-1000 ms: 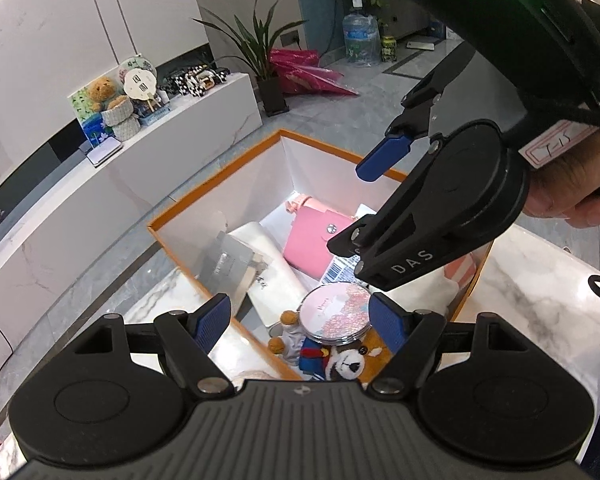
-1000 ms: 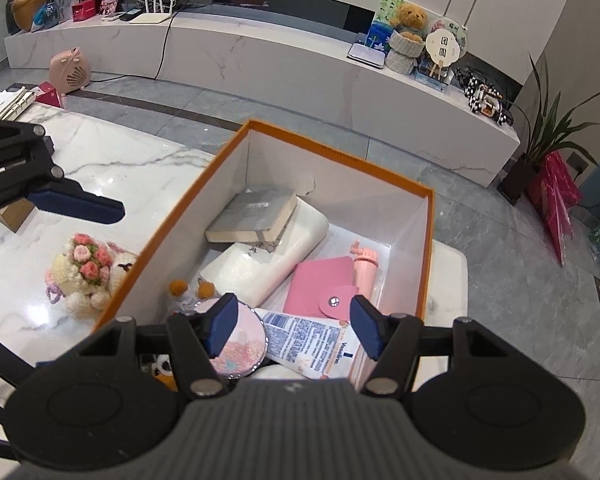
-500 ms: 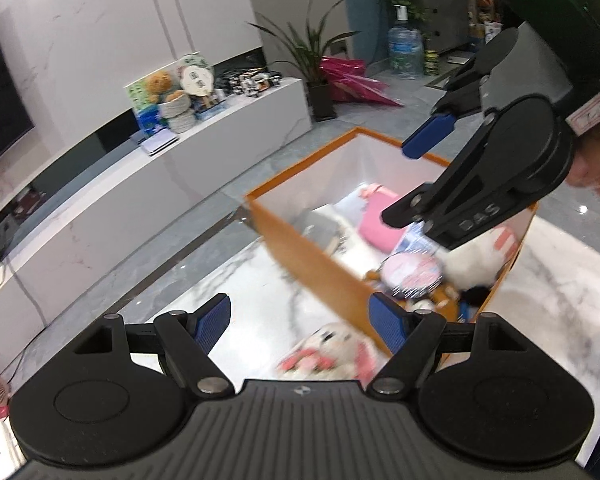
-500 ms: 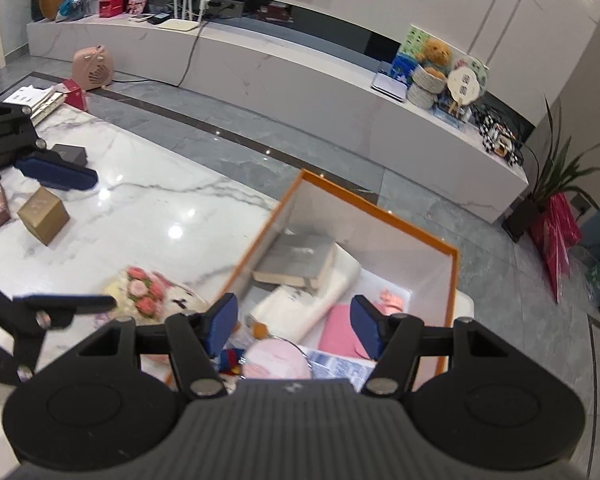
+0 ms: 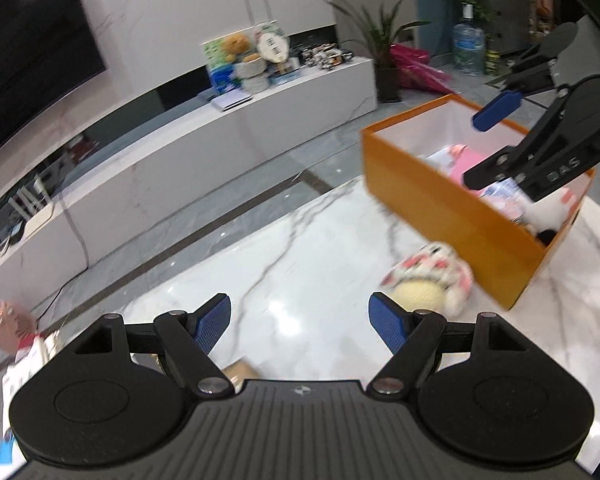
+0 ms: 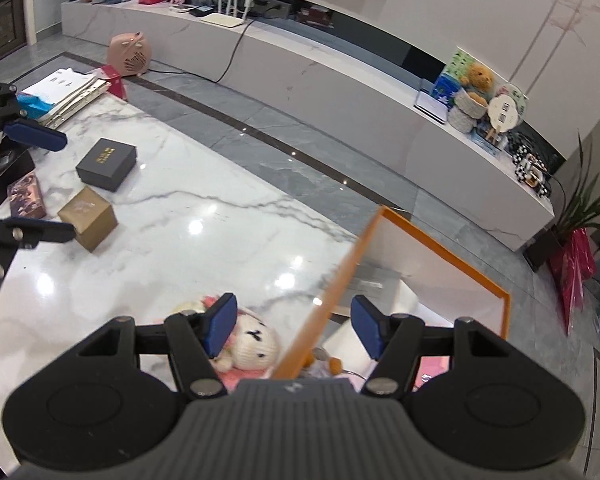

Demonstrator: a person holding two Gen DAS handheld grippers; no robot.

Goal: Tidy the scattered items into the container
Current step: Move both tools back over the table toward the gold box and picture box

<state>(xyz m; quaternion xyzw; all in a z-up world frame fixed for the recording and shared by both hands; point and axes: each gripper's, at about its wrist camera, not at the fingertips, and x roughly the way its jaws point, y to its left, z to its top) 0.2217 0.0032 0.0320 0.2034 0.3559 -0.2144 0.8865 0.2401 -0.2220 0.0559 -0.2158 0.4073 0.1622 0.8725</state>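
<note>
While both jaws gape empty, the right gripper (image 5: pixel 496 148) reads "DAS" above the orange box (image 5: pixel 440 208).

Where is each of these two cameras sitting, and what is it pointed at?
Left wrist view: sits on the left gripper, jaws open and empty, looking down across the marble table at the orange box; the right gripper shows.
Right wrist view: sits on the right gripper, open over the box's edge, facing the small boxes.
Both show the plush toy, box and table.
</note>
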